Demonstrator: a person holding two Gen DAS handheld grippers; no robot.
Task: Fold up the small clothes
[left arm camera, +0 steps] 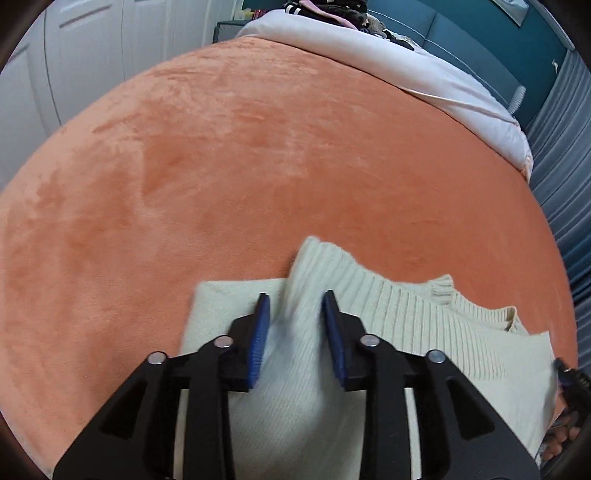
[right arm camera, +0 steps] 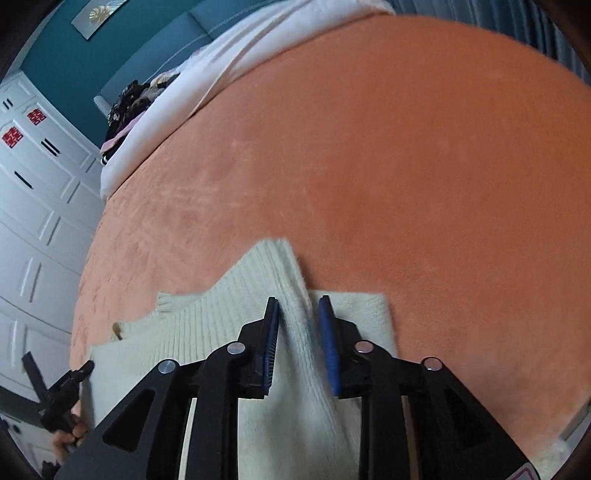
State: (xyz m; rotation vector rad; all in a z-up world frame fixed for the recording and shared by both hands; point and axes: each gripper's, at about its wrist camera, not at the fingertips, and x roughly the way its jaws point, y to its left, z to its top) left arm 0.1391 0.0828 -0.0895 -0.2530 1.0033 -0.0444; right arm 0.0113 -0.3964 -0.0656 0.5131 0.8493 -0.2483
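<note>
A cream ribbed knit sweater [left arm camera: 406,314] lies on the orange blanket [left arm camera: 258,166]. My left gripper [left arm camera: 295,299] has its blue-padded jaws closed on a raised fold of the sweater's left side. In the right wrist view the same sweater [right arm camera: 207,332] shows, and my right gripper [right arm camera: 298,301] has its jaws closed on a raised fold at the sweater's right side. The sweater's collar [left arm camera: 443,291] lies between the two grippers. The other gripper shows at the edge of each view, in the left wrist view [left arm camera: 570,373] and in the right wrist view [right arm camera: 62,391].
The orange blanket covers the bed [right arm camera: 406,147]. A white duvet [left arm camera: 424,74] is bunched at the head, with a pile of dark clothes [right arm camera: 129,103] beyond it. White wardrobe doors [right arm camera: 33,221] stand to one side, a teal wall [left arm camera: 461,29] behind.
</note>
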